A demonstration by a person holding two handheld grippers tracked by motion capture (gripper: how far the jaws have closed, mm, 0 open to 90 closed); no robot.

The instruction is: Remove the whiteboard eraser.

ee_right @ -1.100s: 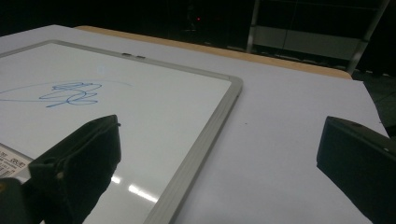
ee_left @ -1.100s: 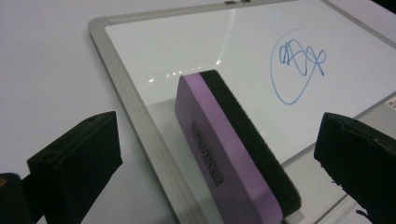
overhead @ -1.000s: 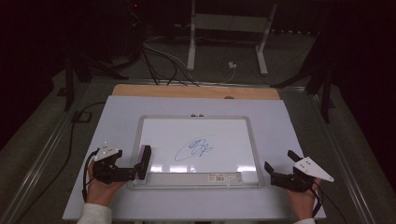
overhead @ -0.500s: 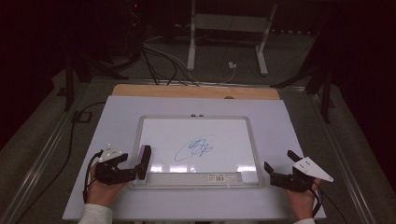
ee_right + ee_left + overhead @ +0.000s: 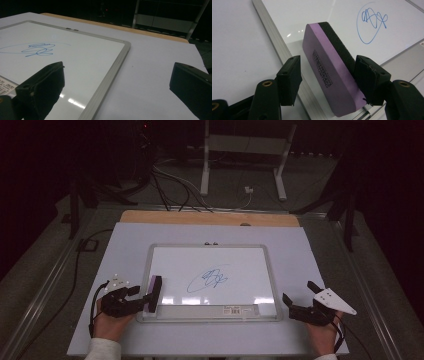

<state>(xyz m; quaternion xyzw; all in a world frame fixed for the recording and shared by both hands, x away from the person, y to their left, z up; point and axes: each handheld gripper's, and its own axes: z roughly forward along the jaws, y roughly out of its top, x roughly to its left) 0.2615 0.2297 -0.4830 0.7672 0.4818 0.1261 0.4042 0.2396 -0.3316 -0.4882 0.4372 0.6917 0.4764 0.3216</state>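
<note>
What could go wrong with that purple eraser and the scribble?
1. The left gripper has just been closing around the eraser, but one jaw isn't touching yet, so it might tip or slip.
2. The eraser stands on the whiteboard frame, so it may catch there before reaching the blue scribble.

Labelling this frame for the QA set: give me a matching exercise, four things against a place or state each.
Things:
1. purple foam eraser with black felt
2. blue marker scribble
3. right tongs
4. barcode sticker

Places or states:
A. on the whiteboard's near frame edge
B. open, nothing between them
C. between the left tongs, at the whiteboard's left edge
D. middle of the white surface

Pairs: 1-C, 2-D, 3-B, 4-A
</note>
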